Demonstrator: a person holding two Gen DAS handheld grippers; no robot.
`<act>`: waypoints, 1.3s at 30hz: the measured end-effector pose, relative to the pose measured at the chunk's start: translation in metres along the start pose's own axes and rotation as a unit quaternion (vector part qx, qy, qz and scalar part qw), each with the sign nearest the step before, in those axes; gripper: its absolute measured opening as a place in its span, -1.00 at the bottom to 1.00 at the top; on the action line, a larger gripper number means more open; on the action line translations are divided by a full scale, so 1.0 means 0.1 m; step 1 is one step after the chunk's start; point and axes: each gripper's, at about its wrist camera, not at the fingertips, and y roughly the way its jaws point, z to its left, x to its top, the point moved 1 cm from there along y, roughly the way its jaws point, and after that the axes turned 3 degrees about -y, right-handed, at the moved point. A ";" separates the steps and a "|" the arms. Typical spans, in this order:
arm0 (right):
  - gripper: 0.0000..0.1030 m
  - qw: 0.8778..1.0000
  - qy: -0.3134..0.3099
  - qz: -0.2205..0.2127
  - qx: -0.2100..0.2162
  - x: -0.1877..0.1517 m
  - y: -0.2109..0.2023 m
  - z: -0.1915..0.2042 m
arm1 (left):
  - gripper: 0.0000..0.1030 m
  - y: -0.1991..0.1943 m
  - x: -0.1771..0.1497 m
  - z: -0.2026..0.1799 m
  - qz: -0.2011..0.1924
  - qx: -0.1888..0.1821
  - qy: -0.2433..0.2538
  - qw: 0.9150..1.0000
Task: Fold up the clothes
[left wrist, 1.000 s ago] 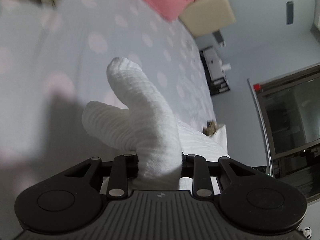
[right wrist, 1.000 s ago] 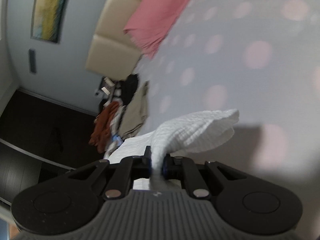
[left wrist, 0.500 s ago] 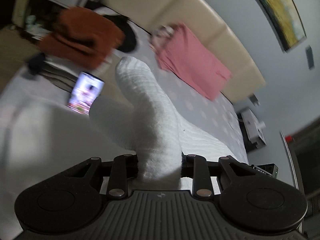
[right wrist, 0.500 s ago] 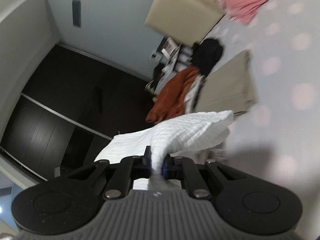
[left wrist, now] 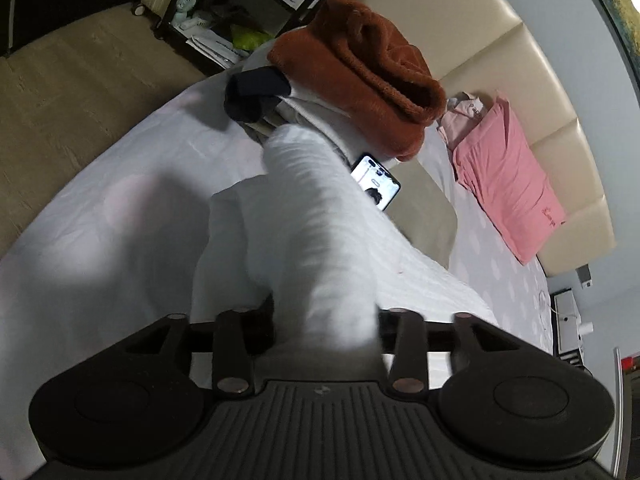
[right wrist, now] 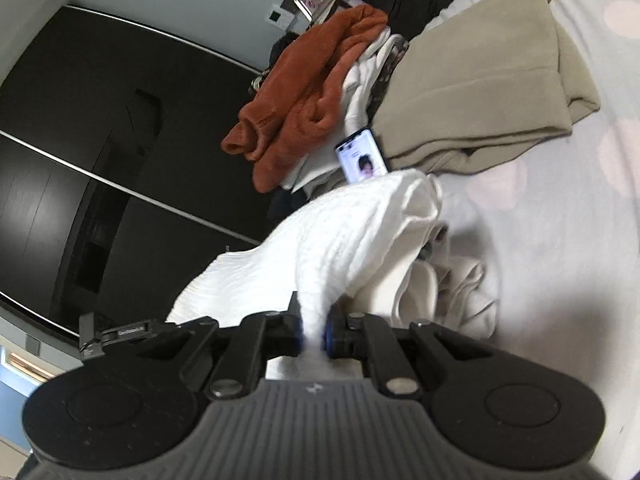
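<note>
My left gripper is clamped on a thick fold of the white garment, its jaws held apart only by the bunched cloth between them. My right gripper pinches a thinner bit of the same garment, its blue-padded jaws nearly meeting around the fabric.

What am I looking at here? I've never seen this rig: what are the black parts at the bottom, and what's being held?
Each picture comes from a camera on a hand-held gripper that a person carries, looking along its two fingers. The left hand-held gripper and right hand-held gripper are each shut on part of a white ribbed garment. Beyond it on the bed lie a rust fleece, a lit phone, a beige folded garment and a pink garment.
</note>
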 end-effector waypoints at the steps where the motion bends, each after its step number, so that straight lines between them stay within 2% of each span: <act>1: -0.77 1.000 0.005 -0.006 0.001 0.00 -0.01 -0.07 | -0.11 0.03 -0.01 0.04 0.002 0.000 -0.004 1.000; 4: -0.68 0.999 0.036 -0.011 -0.009 0.00 0.01 -0.18 | -0.10 -0.04 -0.07 0.13 -0.003 0.008 -0.018 1.000; 7: -0.50 1.000 0.002 -0.019 -0.017 -0.06 -0.13 -0.04 | -0.02 -0.20 -0.11 0.10 -0.018 0.028 -0.011 0.999; 8: -0.38 1.000 -0.009 -0.021 -0.020 -0.09 -0.17 0.01 | -0.02 -0.25 -0.11 0.06 -0.023 0.038 -0.008 0.999; 9: -0.25 0.999 -0.020 -0.024 -0.023 -0.11 -0.22 0.06 | -0.02 -0.30 -0.12 0.03 -0.029 0.049 -0.001 0.998; 11: -0.12 0.998 -0.043 -0.029 -0.029 -0.15 -0.31 0.16 | -0.02 -0.47 -0.18 -0.11 -0.056 0.081 0.020 0.995; 12: -0.03 0.998 -0.054 -0.031 -0.032 -0.17 -0.35 0.20 | -0.02 -0.55 -0.22 -0.19 -0.074 0.097 0.030 0.992; 14: 0.01 0.996 -0.077 -0.036 -0.037 -0.21 -0.45 0.30 | -0.02 -0.74 -0.34 -0.38 -0.112 0.135 0.055 0.983; 16: 0.06 0.993 -0.101 -0.039 -0.051 -0.31 -0.57 0.41 | -0.01 -0.91 -0.53 -0.61 -0.150 0.181 0.087 0.968; 18: 0.13 0.989 -0.126 -0.042 -0.068 -0.44 -0.70 0.54 | 0.07 -1.03 -0.76 -0.81 -0.173 0.212 0.116 0.955; 19: 0.15 0.986 -0.139 -0.043 -0.076 -0.51 -0.76 0.60 | 0.12 -1.09 -0.92 -0.90 -0.183 0.218 0.124 0.951; 20: 0.15 0.984 -0.151 -0.044 -0.085 -0.57 -0.83 0.66 | 0.12 -1.15 -1.06 -0.96 -0.188 0.215 0.124 0.950; 23: 0.16 0.975 -0.188 -0.047 -0.110 -0.77 -1.03 0.84 | 0.13 -1.24 -1.48 -1.04 -0.183 0.179 0.095 0.962; 25: 0.18 0.968 -0.213 -0.049 -0.127 -0.90 -1.16 0.96 | 0.13 -1.28 -1.71 -1.08 -0.180 0.176 0.077 0.965; 27: 0.24 0.959 -0.237 -0.051 -0.143 -1.03 -1.29 1.08 | 0.13 -1.28 -1.92 -1.12 -0.174 0.193 0.079 0.962; 31: 0.41 0.943 -0.285 -0.053 -0.167 -1.34 -1.53 1.35 | 0.13 -1.38 -2.45 -1.30 -0.168 0.234 0.101 0.952; 38: 0.57 0.923 -0.331 -0.047 -0.189 -1.96 -1.89 1.82 | 0.13 -1.53 -3.12 -1.53 -0.180 0.269 0.125 0.938; 39: 0.61 0.921 -0.337 -0.048 -0.192 -2.06 -1.94 1.88 | 0.13 -1.55 -3.20 -1.53 -0.182 0.265 0.123 0.939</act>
